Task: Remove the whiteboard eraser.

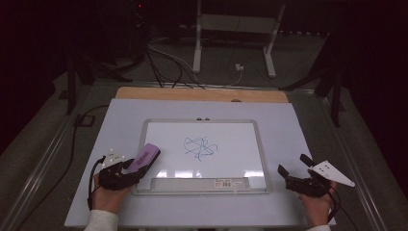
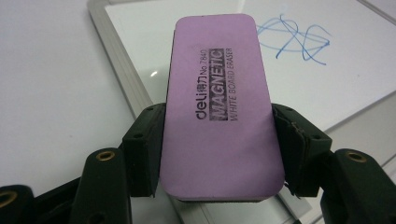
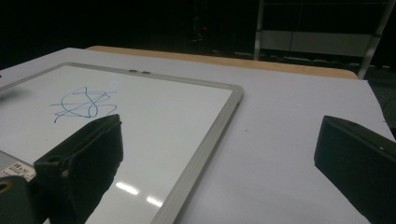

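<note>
Purple and close to the lens, the whiteboard eraser (image 2: 222, 109) sits clamped between the jaws of the left gripper (image 1: 126, 174), which grip its two long sides near the back end. It reaches over the front-left corner of the whiteboard (image 1: 204, 127), its far end above the white surface and well short of the blue scribble (image 1: 199, 147) near the board's middle. Whether the pad touches the board cannot be told. The right gripper (image 1: 294, 170) rests off the board's front-right corner, near the table's (image 1: 288, 130) right edge, jaws spread wide with nothing between them.

As for progress, the pickup looks done: the eraser is secured and brought to the board. The wiping itself appears not yet begun, since the scribble is whole and unsmeared. What is left is to carry the eraser to the marks, press it flat and rub until the surface is clean.
</note>
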Demonstrator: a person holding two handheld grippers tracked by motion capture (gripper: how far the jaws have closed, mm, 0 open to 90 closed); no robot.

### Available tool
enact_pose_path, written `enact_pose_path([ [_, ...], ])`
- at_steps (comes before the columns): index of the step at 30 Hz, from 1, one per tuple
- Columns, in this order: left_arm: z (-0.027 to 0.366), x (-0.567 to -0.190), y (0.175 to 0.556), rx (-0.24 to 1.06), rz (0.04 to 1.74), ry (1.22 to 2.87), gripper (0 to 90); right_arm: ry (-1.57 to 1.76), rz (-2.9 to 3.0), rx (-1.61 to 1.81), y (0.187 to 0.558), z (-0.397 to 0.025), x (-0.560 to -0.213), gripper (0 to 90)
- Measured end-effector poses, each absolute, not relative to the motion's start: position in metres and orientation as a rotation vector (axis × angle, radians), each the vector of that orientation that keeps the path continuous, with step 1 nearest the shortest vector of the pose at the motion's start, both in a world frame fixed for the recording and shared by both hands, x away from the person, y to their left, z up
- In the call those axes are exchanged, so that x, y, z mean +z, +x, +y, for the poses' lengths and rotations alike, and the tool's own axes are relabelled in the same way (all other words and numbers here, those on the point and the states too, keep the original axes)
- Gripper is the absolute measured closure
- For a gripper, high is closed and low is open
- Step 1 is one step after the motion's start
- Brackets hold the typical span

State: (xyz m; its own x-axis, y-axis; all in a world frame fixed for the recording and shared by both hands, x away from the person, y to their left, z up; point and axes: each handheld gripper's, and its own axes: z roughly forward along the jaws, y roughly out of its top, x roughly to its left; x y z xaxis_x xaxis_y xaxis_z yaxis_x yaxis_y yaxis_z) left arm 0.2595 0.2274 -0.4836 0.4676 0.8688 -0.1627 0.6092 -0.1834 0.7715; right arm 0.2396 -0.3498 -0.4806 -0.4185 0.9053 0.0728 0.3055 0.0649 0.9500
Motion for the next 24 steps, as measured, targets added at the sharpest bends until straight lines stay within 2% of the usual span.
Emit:
enact_pose_path([
  [24,0.219,-0.461,0.273,0.482,1.182,1.860,41.4,1.208,1.767,1.376,0.238,-0.349,-0.480,1.9],
])
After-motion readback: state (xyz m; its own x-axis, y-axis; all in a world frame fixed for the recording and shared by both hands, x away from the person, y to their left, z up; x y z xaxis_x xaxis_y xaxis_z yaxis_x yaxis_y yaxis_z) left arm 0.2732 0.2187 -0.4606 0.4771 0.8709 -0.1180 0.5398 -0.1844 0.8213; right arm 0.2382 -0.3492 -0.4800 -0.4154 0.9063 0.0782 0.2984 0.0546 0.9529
